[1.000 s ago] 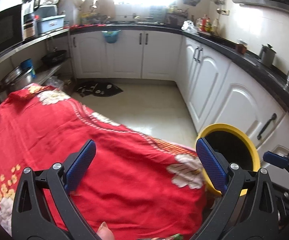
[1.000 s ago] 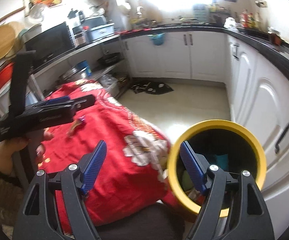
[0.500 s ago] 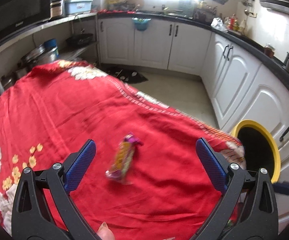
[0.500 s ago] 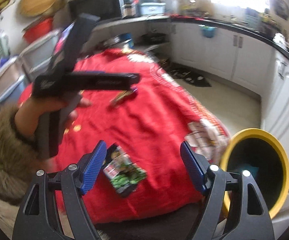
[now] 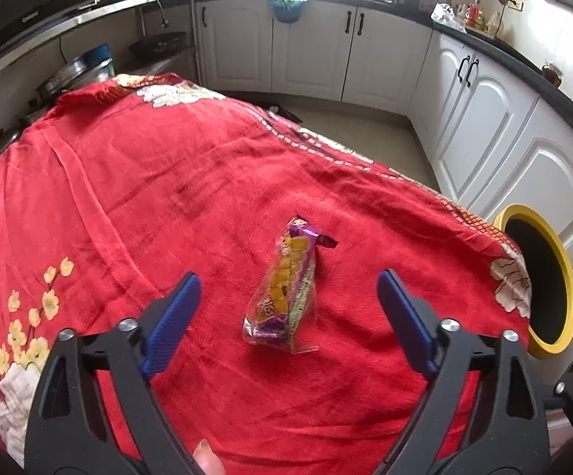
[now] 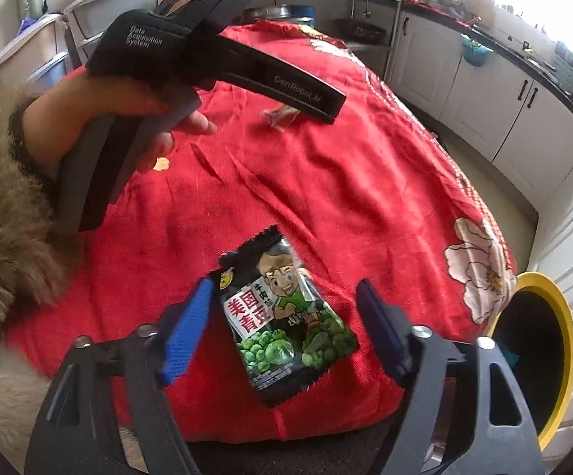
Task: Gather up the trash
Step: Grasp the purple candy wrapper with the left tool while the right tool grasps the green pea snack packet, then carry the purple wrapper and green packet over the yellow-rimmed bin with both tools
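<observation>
Left gripper [image 5: 288, 304] jaws closing, purple-and-yellow plastic snack wrapper [image 5: 286, 289] between pads, untouched. Right gripper [image 6: 282, 324] also closing around black-and-green pea snack packet [image 6: 286, 316], no contact yet. Both lie on red floral cloth-covered bench [image 5: 147, 182]. Yellow-rimmed black bin [image 6: 539, 356] at 3 o'clock. Both pickups and drops remain.

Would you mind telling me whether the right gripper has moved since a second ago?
Yes. The right gripper has swung away from the yellow bin to over the green pea packet on the red cloth, its jaws closing.
</observation>
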The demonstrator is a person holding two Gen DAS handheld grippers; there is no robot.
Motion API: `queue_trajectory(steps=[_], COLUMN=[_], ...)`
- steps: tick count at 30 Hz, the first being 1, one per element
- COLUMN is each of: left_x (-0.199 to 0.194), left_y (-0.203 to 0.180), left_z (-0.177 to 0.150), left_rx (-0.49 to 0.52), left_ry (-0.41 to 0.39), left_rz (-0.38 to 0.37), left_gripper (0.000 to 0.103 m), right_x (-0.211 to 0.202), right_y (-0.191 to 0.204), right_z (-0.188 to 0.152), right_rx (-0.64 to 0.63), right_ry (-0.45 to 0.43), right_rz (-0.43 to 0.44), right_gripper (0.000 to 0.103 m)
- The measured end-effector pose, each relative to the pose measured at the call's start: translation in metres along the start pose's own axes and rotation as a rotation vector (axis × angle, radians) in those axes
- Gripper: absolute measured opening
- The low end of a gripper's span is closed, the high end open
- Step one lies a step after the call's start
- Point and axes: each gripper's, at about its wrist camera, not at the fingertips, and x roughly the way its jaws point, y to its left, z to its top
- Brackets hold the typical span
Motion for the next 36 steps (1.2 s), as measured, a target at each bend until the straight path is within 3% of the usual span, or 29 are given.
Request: queue_trajectory(steps=[1,4,5,7,11,19,36], left_x=[0.002,0.008,0.01,0.014,0.016,0.002,-0.032], left_y=[0.001,0.006,0.007,0.009,0.009,-0.003,-0.071], left_z=[0.0,0.002,0.002,0.002,-0.001,-0.002,0.014], left_rx=[-0.003,-0.018,-0.022,-0.029,-0.027,-0.023,0.066], left_ry=[0.005,0.025,0.031,0.045,0.058,0.036,-0.043], left_rz=[-0.002,-0.009,-0.012,-0.014,-0.011,-0.046,-0.154], left_gripper=[0.07,0.057,0.053,0.029,0.018,0.011,0.01], right_x=[0.003,0.005,0.004,0.0,-0.007,-0.029,-0.09], right_y=[-0.002,-0.005,-0.008,-0.015,-0.024,-0.05,-0.108], right_z=[0.0,-0.001,-0.002,-0.003,-0.006,-0.009,-0.036], right_rx=[0.007,0.033,0.042,0.066,0.116,0.198,0.362], right_ry=[0.01,0.018,0.014,0.008,-0.013,-0.072,-0.191], right_rz=[0.006,0.008,0.012,0.024,0.023,0.013,-0.093], right_gripper=[0.048,0.035,0.034,0.032,0.031,0.031,0.031])
